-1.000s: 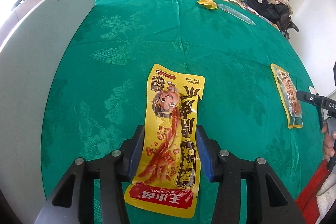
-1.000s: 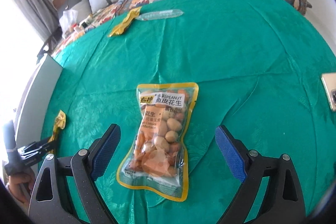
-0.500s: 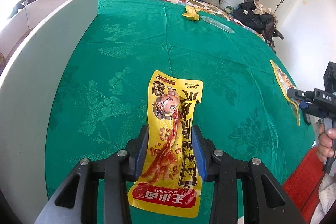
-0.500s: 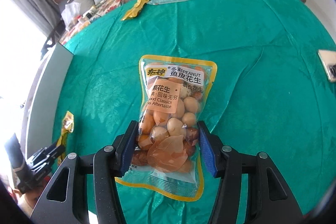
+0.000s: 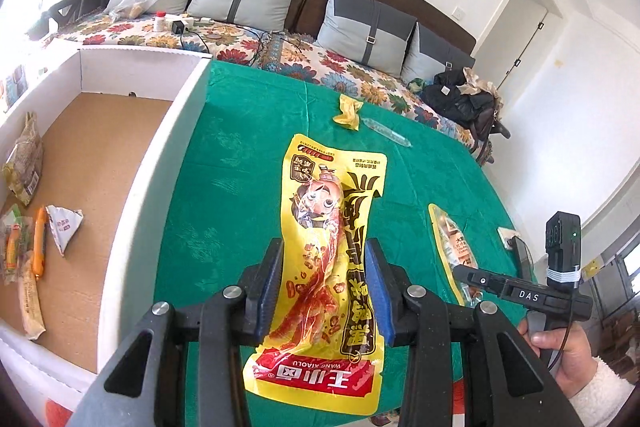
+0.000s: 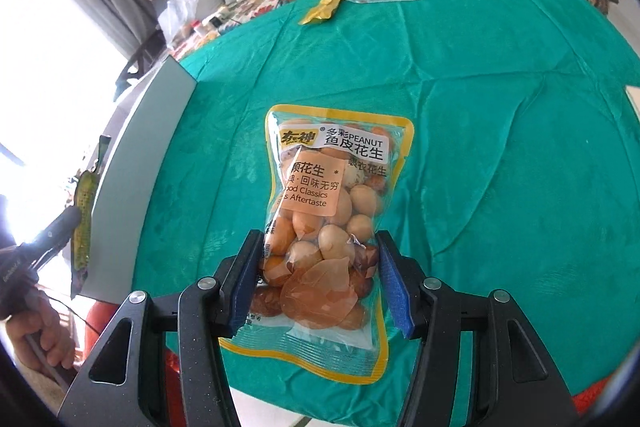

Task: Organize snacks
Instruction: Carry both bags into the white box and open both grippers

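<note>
- Left wrist view: your left gripper (image 5: 323,291) is closed on the yellow snack pouch (image 5: 332,259), pads pressing its two long edges near the lower half. The pouch is lifted clear of the green cloth (image 5: 240,187), its top end pointing away from you.
- Right wrist view: your right gripper (image 6: 316,281) is clamped on the peanut bag (image 6: 332,203), also off the cloth, jaws squeezing the lower part where the nuts bunch up.
- Destination, as judged: the white cardboard box (image 5: 160,155) to the left, already holding several snacks (image 5: 24,163) along its far side.
- Risk one: both packs are slick film held by the edges only. A quick swing toward the box may let either slide out between the pads and fall on the cloth.
- Risk two: the peanut bag looks heavy for its grip point, with the bulk above the jaws; it may fold over or rotate as you tilt.
- Risk three: hard squeezing may crush nuts or burst a seam.
- Risk four: the box wall stands between you and the floor of the box. A low carry would catch the yellow pouch's free end on the rim.
- Risk five: your two tools sit near each other; crossing both toward the box together invites a collision.
- Remaining: a yellow wrapper (image 5: 349,111) and a clear tube pack (image 5: 386,133) lie at the cloth's far side.
</note>
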